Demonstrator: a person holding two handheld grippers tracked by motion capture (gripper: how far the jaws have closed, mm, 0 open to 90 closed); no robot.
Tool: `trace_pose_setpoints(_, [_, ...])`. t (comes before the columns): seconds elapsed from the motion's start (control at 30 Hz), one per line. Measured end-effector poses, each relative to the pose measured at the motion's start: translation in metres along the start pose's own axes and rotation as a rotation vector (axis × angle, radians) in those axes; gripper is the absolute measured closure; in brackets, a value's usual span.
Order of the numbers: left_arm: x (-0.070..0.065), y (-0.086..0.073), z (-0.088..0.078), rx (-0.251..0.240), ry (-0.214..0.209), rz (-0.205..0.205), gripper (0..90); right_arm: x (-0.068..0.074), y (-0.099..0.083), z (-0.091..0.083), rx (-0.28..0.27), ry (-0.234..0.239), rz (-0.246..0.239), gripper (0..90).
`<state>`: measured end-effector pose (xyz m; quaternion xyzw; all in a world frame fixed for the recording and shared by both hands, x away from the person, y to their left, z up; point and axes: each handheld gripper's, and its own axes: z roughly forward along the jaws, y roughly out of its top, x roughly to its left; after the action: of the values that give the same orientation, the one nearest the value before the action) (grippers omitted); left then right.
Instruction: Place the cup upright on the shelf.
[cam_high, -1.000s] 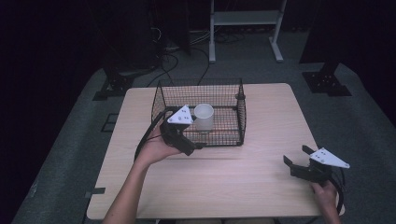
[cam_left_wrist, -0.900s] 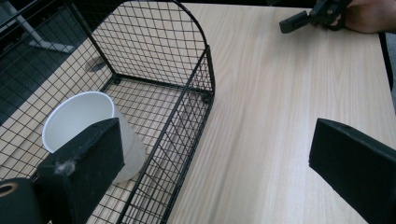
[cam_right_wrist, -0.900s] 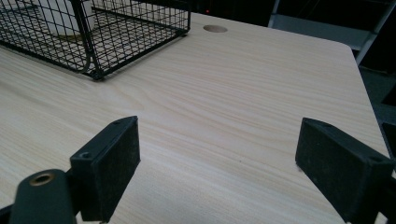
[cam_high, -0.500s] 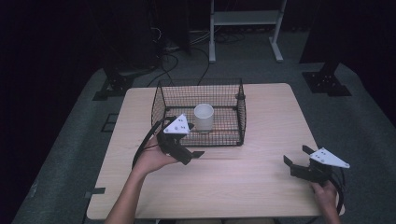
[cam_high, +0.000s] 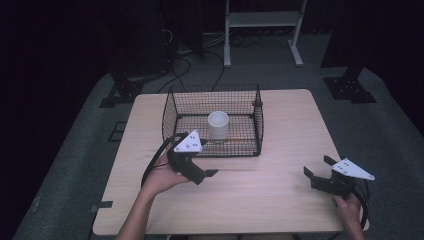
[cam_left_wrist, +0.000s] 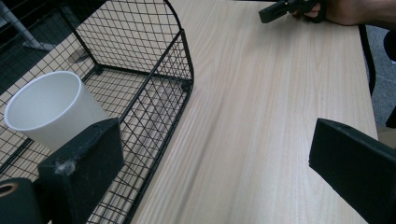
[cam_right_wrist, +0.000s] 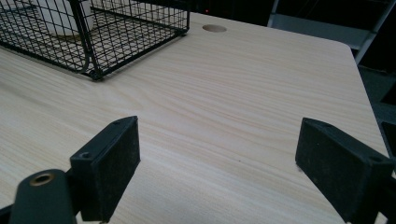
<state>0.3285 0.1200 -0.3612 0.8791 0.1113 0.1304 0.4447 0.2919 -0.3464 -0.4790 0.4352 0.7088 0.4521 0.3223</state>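
cup (cam_high: 218, 125) upright in wire basket (cam_high: 172, 114), left tongs (cam_high: 202, 174) beside basket, empty

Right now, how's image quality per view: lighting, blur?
High view: table lit evenly, surroundings nearly black, picture soft. Left gripper view: white cup sharp in the wire basket, near jaws slightly soft. Right gripper view: wood grain crisp, no glare.

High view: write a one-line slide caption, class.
White paper cup upright inside black wire basket on pale wooden table; both handheld grippers open, empty.
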Motion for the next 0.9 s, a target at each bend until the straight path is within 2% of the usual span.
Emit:
trace_pose_setpoints(0.47, [-0.018,-0.020,-0.005,-0.011,0.002,-0.038,2.5,0.000,0.000,0.000,0.001,-0.001,-0.002,13.1])
trace_pose_setpoints(0.63, [-0.025,-0.025,-0.007,-0.013,0.015,-0.037,2.5,0.000,0.000,0.000,0.001,-0.002,-0.002,13.1])
trace_pose_setpoints(0.9, [-0.040,-0.048,-0.009,-0.052,0.017,-0.079,2.5,0.001,0.000,-0.001,-0.004,-0.001,-0.007,13.1])
